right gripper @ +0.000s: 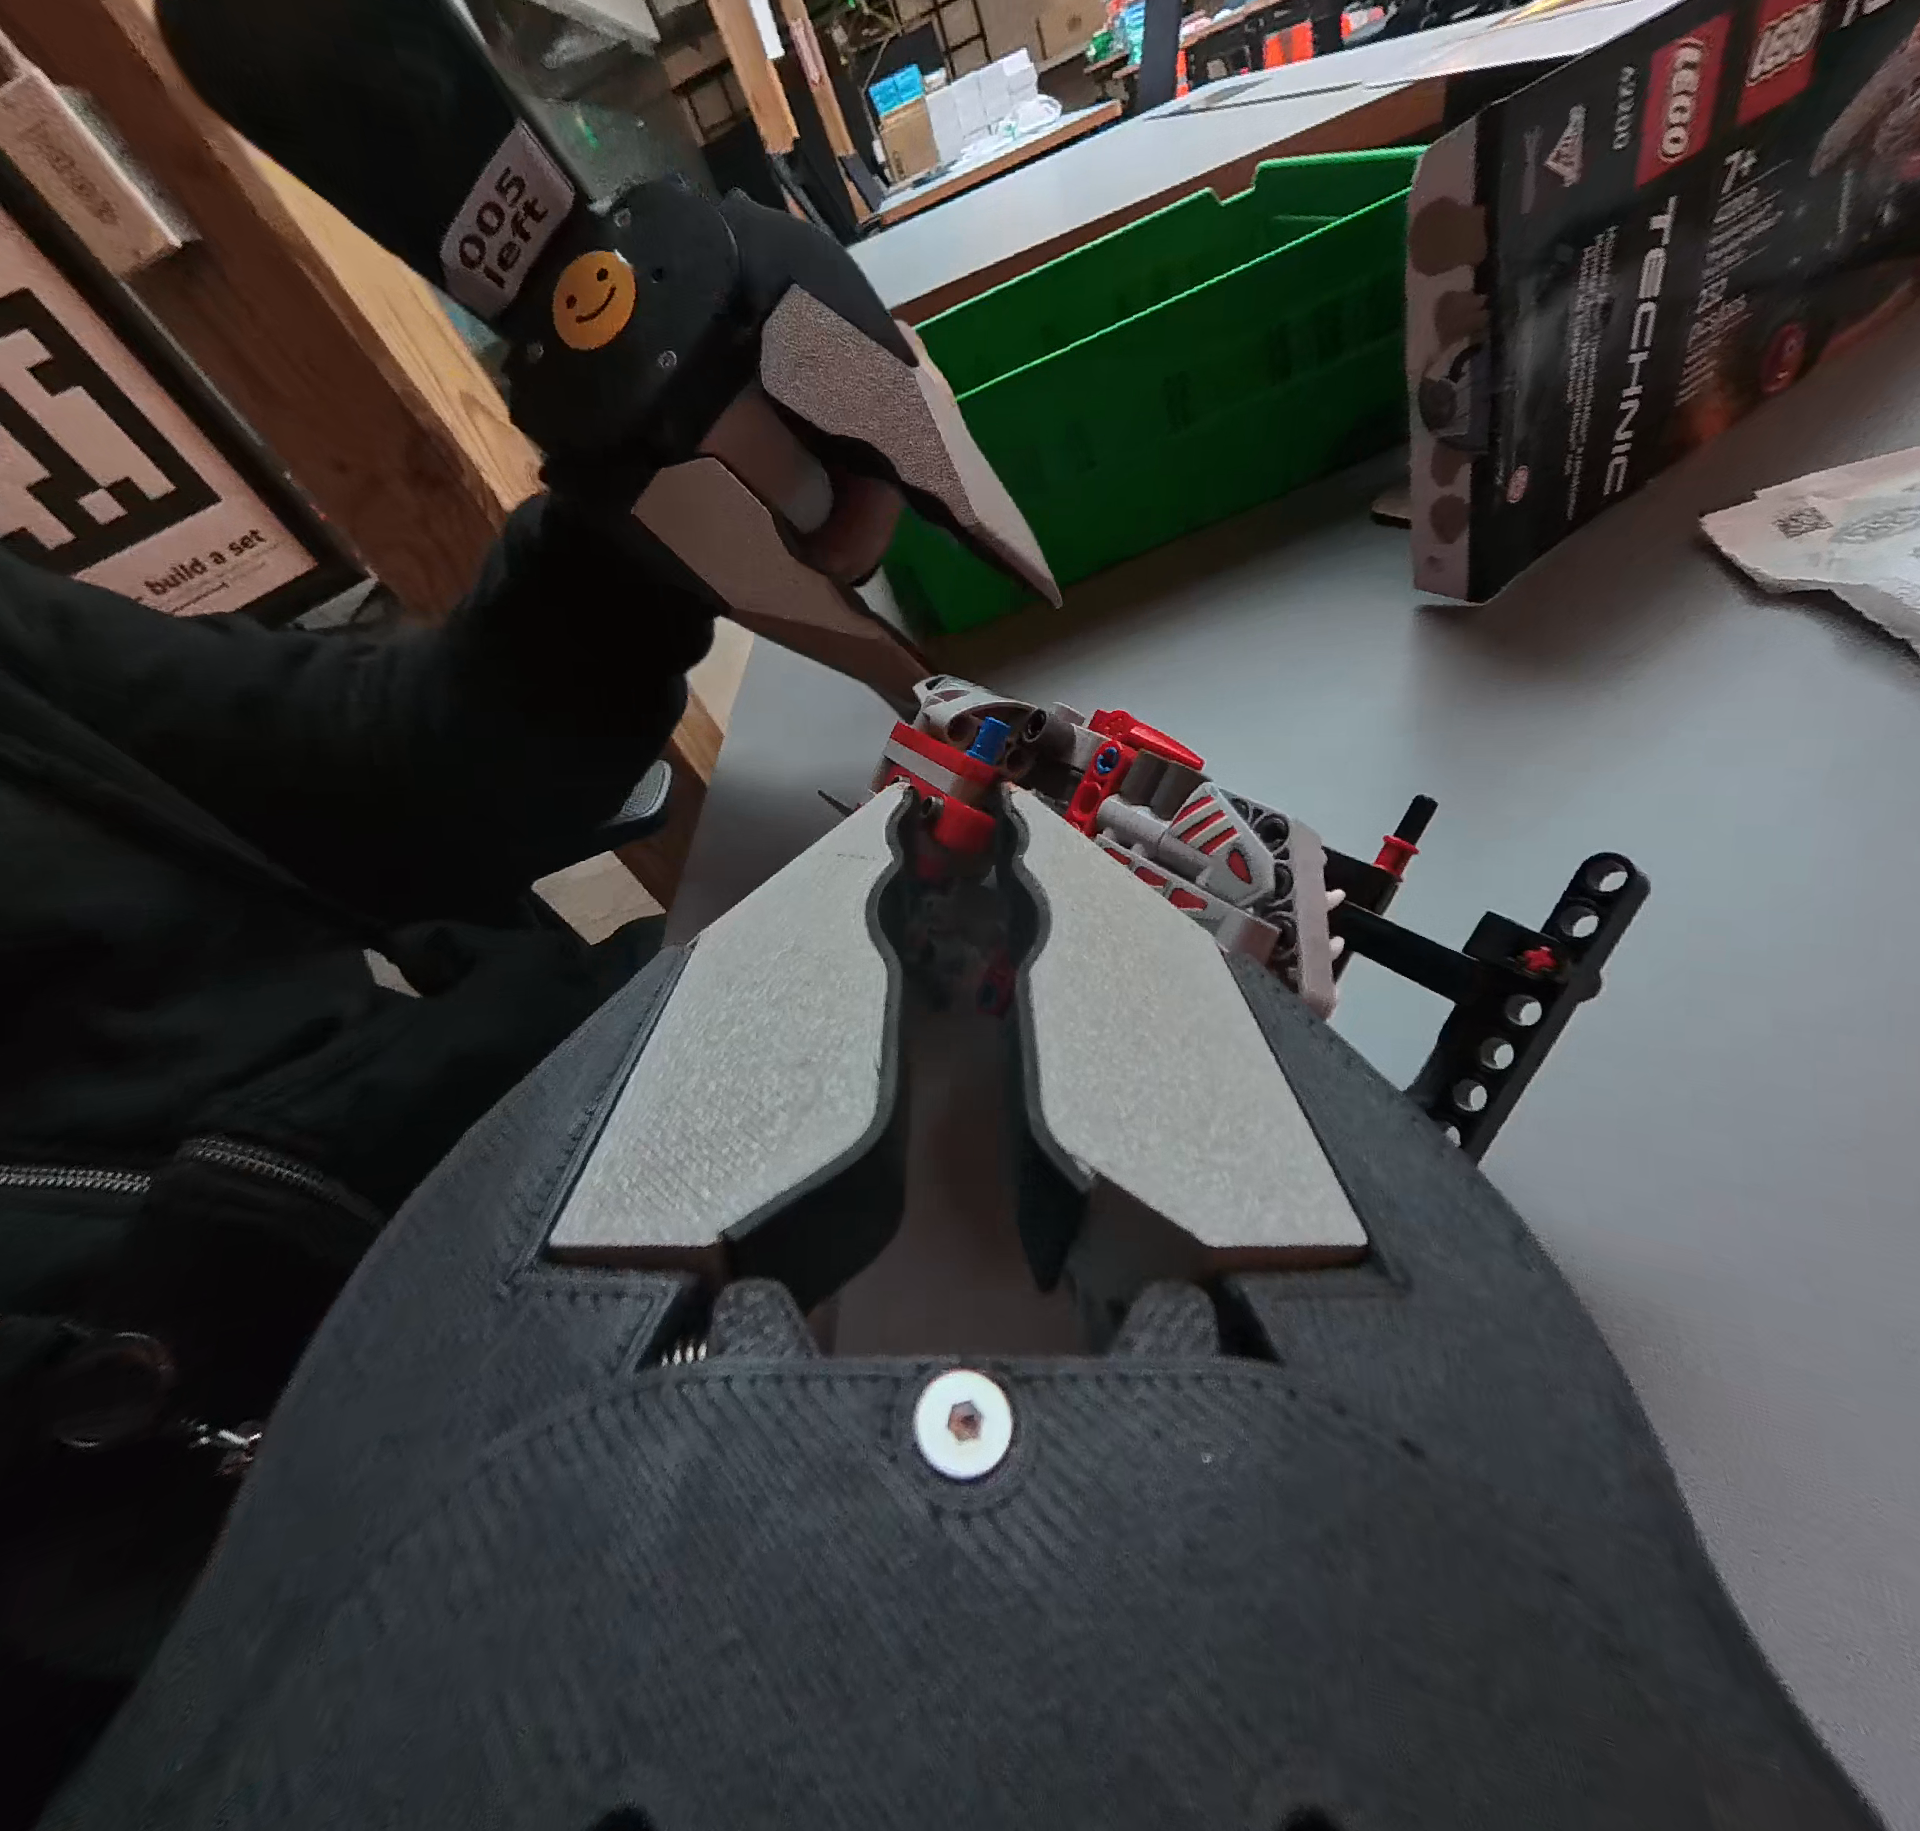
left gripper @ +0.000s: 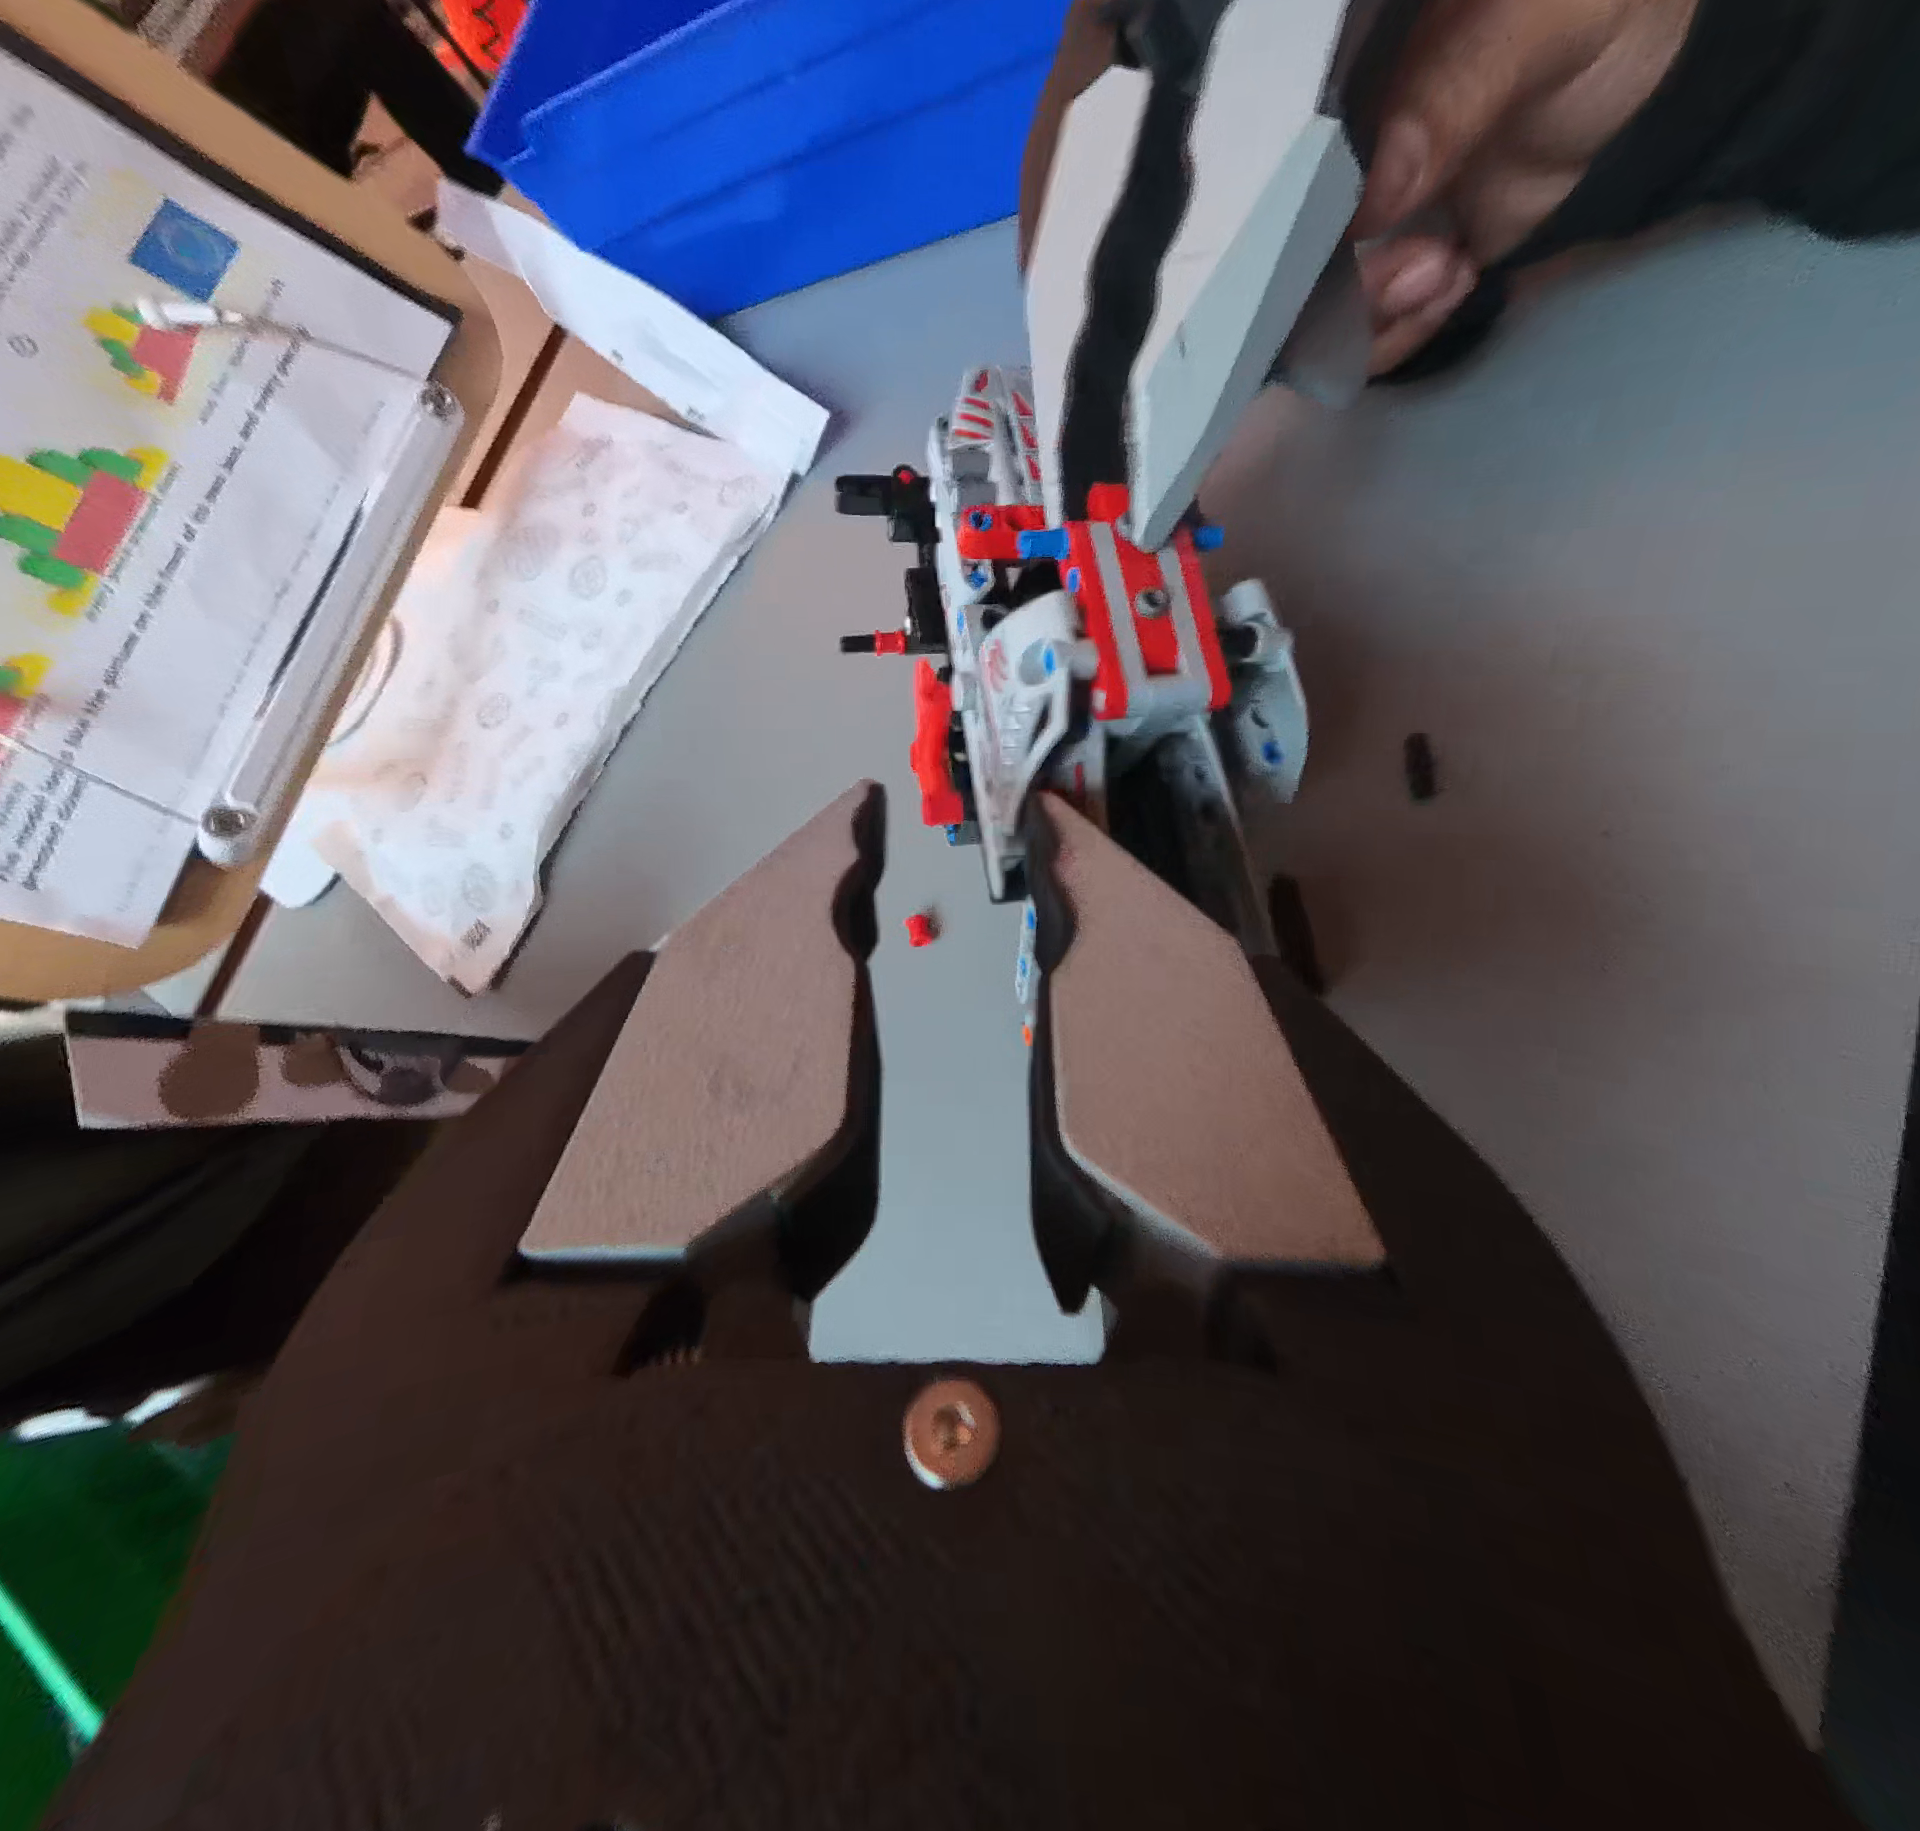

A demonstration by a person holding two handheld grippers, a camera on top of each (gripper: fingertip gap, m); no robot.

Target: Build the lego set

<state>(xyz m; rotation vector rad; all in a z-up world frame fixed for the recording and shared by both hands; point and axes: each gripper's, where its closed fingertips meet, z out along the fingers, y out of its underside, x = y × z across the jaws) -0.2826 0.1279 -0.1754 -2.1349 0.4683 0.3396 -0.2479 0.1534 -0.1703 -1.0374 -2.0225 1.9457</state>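
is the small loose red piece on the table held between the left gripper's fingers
No, the small red piece lies free on the grey table, in the gap of the open left gripper.

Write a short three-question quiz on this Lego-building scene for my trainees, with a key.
1. True or false: the left gripper is shut.
2. In the left wrist view, what stands behind the red, grey and white Lego model? A: a blue plastic bin. B: a yellow wire basket. C: a black metal bucket.
3. What lies loose on the grey table, between the left gripper's fingertips?

Key: 1 false, it is open. 2 A. 3 a small red Lego piece.
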